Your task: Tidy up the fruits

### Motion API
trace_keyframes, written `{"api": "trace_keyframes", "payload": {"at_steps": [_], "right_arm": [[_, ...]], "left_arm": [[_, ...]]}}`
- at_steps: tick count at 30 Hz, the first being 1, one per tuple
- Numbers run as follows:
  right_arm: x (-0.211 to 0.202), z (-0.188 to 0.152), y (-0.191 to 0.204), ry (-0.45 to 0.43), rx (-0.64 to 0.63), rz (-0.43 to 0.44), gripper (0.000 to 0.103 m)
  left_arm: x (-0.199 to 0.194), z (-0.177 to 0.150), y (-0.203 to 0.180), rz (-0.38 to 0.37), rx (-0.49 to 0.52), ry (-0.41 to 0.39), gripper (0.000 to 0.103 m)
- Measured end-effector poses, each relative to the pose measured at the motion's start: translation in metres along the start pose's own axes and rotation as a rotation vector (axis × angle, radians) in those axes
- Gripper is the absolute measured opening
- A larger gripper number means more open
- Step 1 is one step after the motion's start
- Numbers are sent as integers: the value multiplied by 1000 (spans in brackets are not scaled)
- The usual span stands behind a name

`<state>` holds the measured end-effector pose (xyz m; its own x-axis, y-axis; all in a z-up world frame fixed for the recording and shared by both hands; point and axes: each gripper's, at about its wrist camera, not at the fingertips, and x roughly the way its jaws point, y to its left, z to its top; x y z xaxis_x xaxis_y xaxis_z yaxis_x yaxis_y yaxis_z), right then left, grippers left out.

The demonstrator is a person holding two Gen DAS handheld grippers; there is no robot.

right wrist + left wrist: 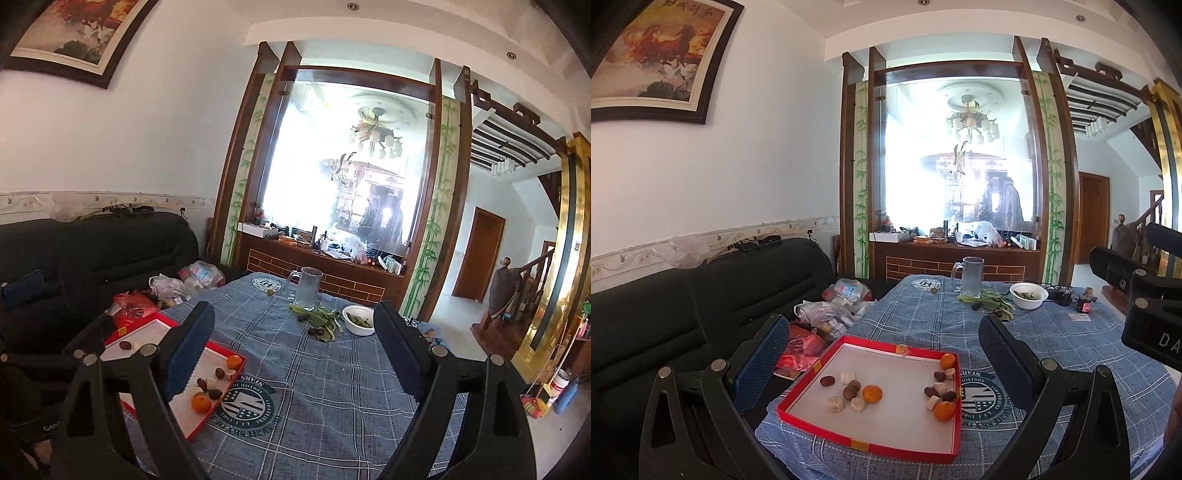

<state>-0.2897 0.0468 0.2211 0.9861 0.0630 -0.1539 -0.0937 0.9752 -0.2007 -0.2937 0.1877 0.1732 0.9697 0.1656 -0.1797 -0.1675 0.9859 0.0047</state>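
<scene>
A shallow red box lid (871,448) with a white floor lies on the blue checked tablecloth (1052,332). In it are three small oranges, one in the middle (872,393), one at the far right corner (948,360) and one at the right wall (944,411), with several dark dates (827,380) and pale cut pieces (835,404). My left gripper (882,362) is open and empty, held above the lid. My right gripper (295,354) is open and empty, over the cloth to the right of the lid (199,430). Part of the right gripper shows at the right edge of the left wrist view.
A glass mug (971,273), green leaves with dark fruits (990,304) and a white bowl (1028,295) stand at the table's far end. A black sofa (683,306) with plastic bags (827,314) is to the left. A wooden screen stands behind the table.
</scene>
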Motion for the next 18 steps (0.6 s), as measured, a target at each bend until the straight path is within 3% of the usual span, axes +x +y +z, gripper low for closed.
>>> {"api": "trace_keyframes", "payload": {"at_steps": [18], "right_arm": [[-5, -4, 0, 4, 11, -9, 88]], "left_arm": [[-6, -2, 4, 6, 24, 2, 102]]}}
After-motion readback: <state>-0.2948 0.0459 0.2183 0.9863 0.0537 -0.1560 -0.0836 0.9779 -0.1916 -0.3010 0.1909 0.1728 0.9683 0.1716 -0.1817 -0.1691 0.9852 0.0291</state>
